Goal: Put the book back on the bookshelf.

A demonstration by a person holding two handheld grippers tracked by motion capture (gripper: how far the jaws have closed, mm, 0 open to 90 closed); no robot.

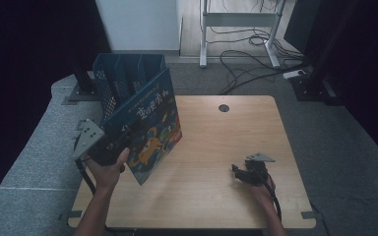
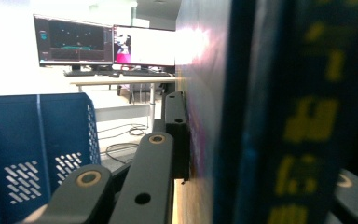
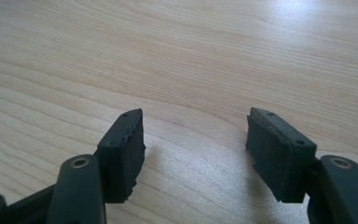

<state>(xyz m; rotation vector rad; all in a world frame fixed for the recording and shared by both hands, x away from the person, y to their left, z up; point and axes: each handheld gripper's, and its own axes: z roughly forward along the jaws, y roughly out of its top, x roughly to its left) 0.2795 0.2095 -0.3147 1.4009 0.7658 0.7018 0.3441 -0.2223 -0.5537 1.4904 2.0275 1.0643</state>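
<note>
While clamped in the left gripper (image 1: 109, 147), picture book (image 1: 150, 132) held tilted, lifted off the table (image 1: 226, 147) at its 9 o'clock edge. Book: thin, flat, rectangular, glossy dark-blue cover with orange and yellow print; top edge leaning against blue plastic file rack (image 1: 123, 81) at 11 o'clock. Rack: rigid box with upright dividers, side walls perforated with slanted slots. Left gripper view: black jaws closed hard on the book (image 2: 261, 116), one flat pad pressed to the cover, spine lettering yellow and blurred; perforated rack wall (image 2: 37, 154) at 8 o'clock. Left hand (image 1: 109, 169) wrapped under the gripper body. Right gripper (image 1: 243, 173) resting low at 4 o'clock, grey three-cornered plate on top. Right gripper view: jaws parted, holding nothing; pads (image 3: 121, 154) blocky, matte black rubber, edges chipped, over pale wood-grain laminate (image 3: 191, 60), smooth, faint sheen.
</note>
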